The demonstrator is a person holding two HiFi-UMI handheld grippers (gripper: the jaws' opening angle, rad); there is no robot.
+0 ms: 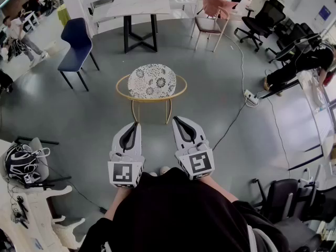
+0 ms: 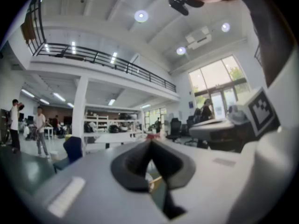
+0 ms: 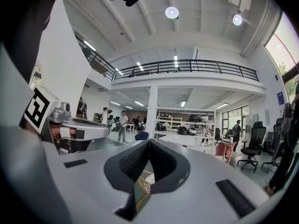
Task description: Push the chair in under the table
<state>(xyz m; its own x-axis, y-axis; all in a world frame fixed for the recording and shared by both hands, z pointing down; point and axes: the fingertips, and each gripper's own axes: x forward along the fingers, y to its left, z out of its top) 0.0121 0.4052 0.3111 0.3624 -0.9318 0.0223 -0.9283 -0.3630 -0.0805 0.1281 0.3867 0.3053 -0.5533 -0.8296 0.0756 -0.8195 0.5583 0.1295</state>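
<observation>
1. Gold-framed chair (image 1: 151, 81) — white patterned cushion, oval seat with its long axis laid across the head view. It is stood on the grey floor (image 1: 210, 109), well apart from the bench.
2. Bench (image 1: 139, 4): a white top on black legs, placed beyond the chair and nearly in line with it, a shade to the left.
3. Left gripper (image 1: 134, 126) and right gripper (image 1: 177, 121) are held level and side by side. The fingers of each are pressed together and nothing is pinched. The chair lies straight ahead of both, near but not touched, and neither gripper is judged the nearer.
4. Open room: bare floor is seen between chair and bench. A blue chair (image 1: 77, 45) to the left and a pink chair (image 1: 212, 16) to the right are set wide of that lane. A cable (image 1: 231, 122) is trailed to the right, outside it.
5. Coming move, as judged — the near rim is to be pushed straight ahead with both grippers kept even, so the wide seat is not swung.
</observation>
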